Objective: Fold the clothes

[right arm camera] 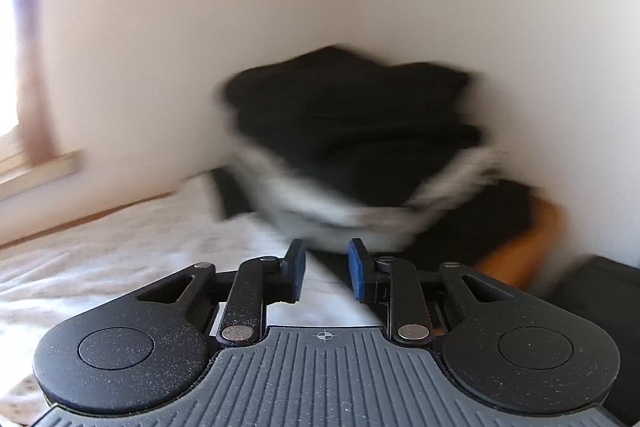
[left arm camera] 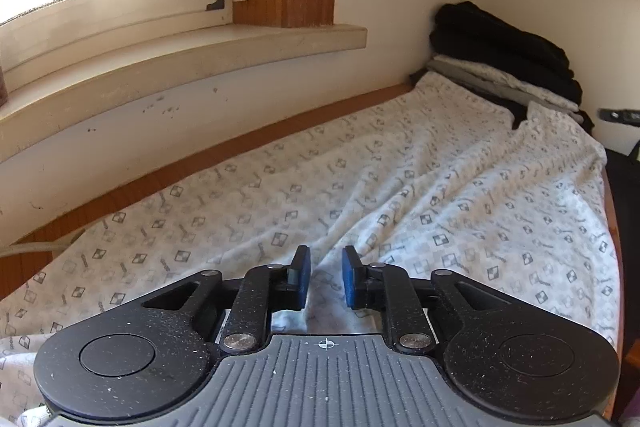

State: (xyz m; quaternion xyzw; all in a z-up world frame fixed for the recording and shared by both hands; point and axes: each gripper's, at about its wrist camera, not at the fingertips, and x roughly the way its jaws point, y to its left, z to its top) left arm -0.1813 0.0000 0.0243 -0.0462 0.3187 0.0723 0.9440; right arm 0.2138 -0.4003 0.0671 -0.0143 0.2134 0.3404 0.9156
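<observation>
Both narrowly parted, empty: left hand-held gripper (left arm camera: pixel 326 277) over garment (left arm camera: pixel 360 187), right hand-held gripper (right arm camera: pixel 326 275) blurred near pile (right arm camera: pixel 352 131); risks toppling.

left tool (left arm camera: pixel 326 277) jaws parted, empty; right tool (right arm camera: pixel 326 273) likewise, view blurred

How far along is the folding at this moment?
Done: a folded stack, black items on top, sits in the far corner. In hand: nothing; the left gripper and right gripper are both open. Left: the patterned white garment lies spread flat and wrinkled, with no fold showing.
</observation>
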